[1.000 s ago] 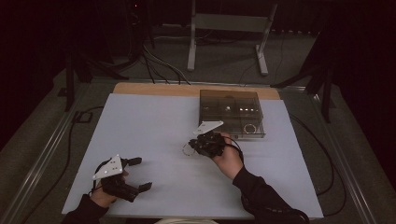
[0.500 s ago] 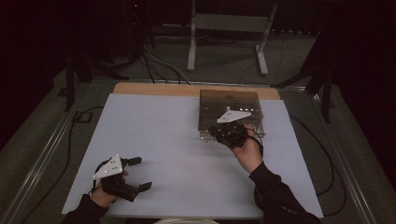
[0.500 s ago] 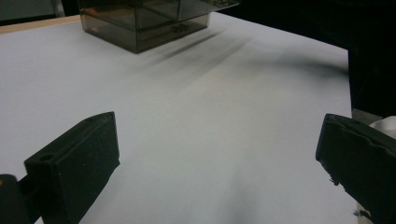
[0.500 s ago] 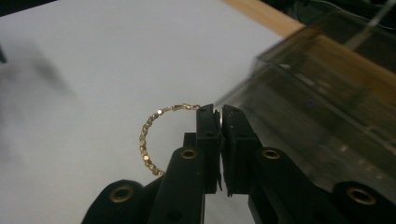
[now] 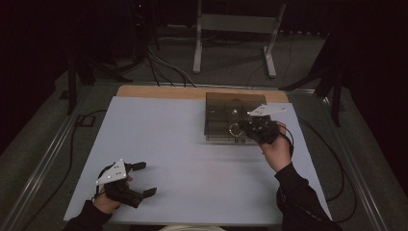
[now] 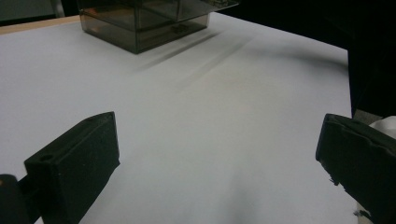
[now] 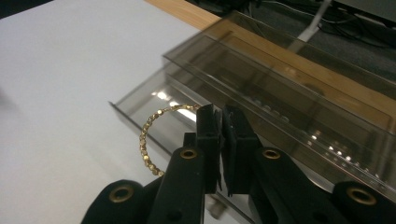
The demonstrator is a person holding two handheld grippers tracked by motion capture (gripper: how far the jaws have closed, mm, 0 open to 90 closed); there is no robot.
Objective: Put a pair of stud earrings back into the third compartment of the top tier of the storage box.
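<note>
Moved from sheet centre up to smoky box (image 5: 226,113), right of centre. R gripper (image 7: 221,122) pinches gold bead bracelet (image 7: 148,136) over open drawer (image 7: 140,100); likely drop-in next. L gripper (image 5: 143,179) idle lower left, jaws wide.

dark lab or studio, black curtains, white-covered table (image 5: 192,144), metal stand (image 5: 235,29), floor cables (image 5: 163,65)

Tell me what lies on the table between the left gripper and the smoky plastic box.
Nothing: in the left gripper view the white table top runs bare from the open jaws to the box. The high view shows the same between left gripper and box.
</note>
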